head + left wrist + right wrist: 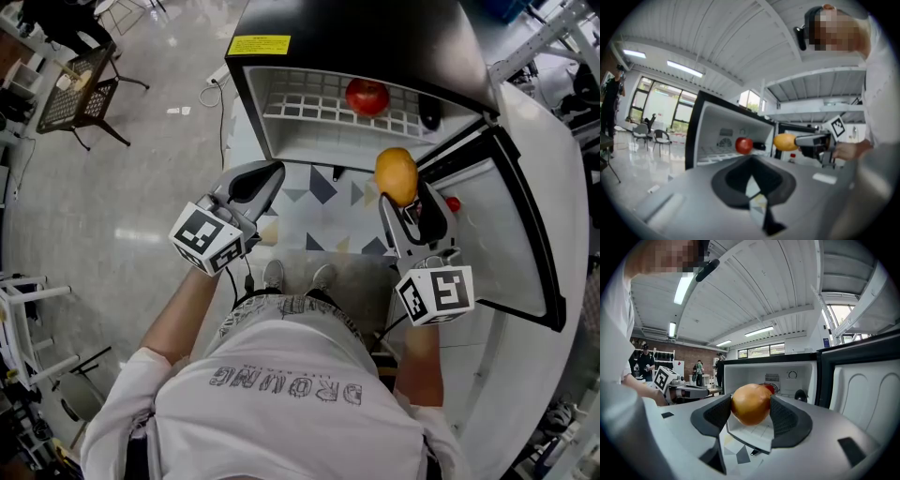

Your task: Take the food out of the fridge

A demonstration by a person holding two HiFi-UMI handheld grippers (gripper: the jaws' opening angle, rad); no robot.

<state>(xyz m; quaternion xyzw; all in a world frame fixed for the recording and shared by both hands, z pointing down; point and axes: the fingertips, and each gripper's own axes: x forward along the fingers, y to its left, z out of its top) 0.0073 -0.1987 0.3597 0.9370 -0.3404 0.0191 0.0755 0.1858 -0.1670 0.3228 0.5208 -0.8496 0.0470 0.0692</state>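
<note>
- The right gripper [751, 414] is clenching an orange fruit [751, 404] between its two dark pads [717, 413], one pad pressing on each side of it.
- The fruit is sitting right at the jaw tips. It is outside the fridge [246, 94], just in front of the open compartment, with the open door [525, 234] on the gripper's right.
- Straight ahead of the right gripper, beyond the held fruit, a red apple [367, 96] is lying on the white rack [300, 105] inside the fridge. A dark item [429, 112] is lying just to the right of the apple.
- The left gripper [265, 176] is hanging to the left of the right one, in front of the fridge and apart from it. Its jaws are pressing together at the tips with nothing between them, and only a sliver of patterned floor [758, 205] is showing through.
- The right gripper view is showing the fruit filling the gap between the pads and covering most of the apple, so only a red edge is peeking out behind it.
- The left gripper view is showing the same fruit from the side, sticking out past the right gripper's tips, with the whole apple in view deeper in the fridge.
- Only the head view is showing both grippers together, and a small red thing [453, 203] on the door beside the right gripper.
</note>
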